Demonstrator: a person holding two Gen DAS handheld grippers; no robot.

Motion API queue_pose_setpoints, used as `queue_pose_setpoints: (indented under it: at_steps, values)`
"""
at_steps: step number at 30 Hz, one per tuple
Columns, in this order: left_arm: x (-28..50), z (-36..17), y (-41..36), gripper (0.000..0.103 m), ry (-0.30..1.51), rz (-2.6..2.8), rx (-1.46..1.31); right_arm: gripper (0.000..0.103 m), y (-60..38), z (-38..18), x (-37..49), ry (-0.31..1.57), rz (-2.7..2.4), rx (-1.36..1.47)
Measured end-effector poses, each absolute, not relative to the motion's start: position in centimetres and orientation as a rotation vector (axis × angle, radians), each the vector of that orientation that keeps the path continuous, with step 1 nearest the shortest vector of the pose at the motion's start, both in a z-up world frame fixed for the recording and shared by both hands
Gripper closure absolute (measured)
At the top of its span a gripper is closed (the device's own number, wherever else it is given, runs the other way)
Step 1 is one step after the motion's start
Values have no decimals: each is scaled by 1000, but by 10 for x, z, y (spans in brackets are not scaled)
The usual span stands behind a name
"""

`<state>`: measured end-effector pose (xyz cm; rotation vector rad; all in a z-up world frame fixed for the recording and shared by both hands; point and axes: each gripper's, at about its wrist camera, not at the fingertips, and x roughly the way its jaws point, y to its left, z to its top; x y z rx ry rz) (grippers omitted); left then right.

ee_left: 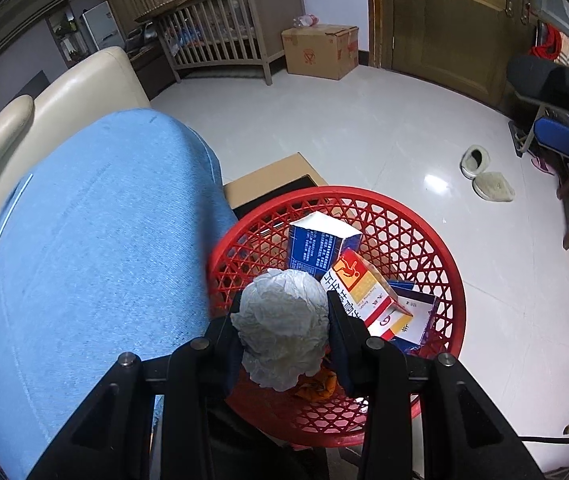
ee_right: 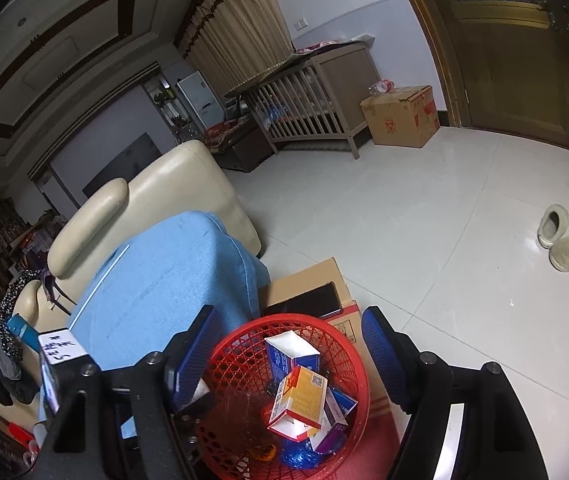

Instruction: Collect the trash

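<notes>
Tissue wad (ee_left: pixel 284 324) clamped in left gripper (ee_left: pixel 284 320) over red basket (ee_left: pixel 440 256); right gripper (ee_right: pixel 284 356) fingers apart, empty. Risk: wad snags on a pad (light paper), drops outside rim.

We angle our left gripper (ee_left: pixel 284 320) steeply downward, and its black fingers (ee_left: pixel 342 320) press in on both sides of a crumpled paper wad (ee_left: pixel 282 328), which sits firmly pinched between them. Our right gripper (ee_right: pixel 284 364) tilts down more gently, and its blue-padded fingers (ee_right: pixel 380 354) stand well apart with nothing gripped between them. In the right wrist view, our left gripper's body shows at the lower left edge.
</notes>
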<state>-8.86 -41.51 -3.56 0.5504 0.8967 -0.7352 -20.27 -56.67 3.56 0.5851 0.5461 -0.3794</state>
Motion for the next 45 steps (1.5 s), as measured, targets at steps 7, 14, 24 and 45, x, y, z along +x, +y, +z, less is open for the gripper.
queue_pose_setpoints:
  at_steps: [7, 14, 24, 45]
  values:
    - [-88, -47, -422, 64, 911, -737, 565, 26, -568, 33, -204, 549, -377, 591]
    - [-86, -51, -427, 64, 920, -735, 566, 26, -568, 36, -205, 538, -375, 589]
    - [-84, -50, -426, 37, 925, -732, 549, 26, -559, 48, -202, 540, -377, 552]
    - [-64, 24, -323, 24, 759, -674, 301, 17, -484, 69, -171, 605, -380, 376]
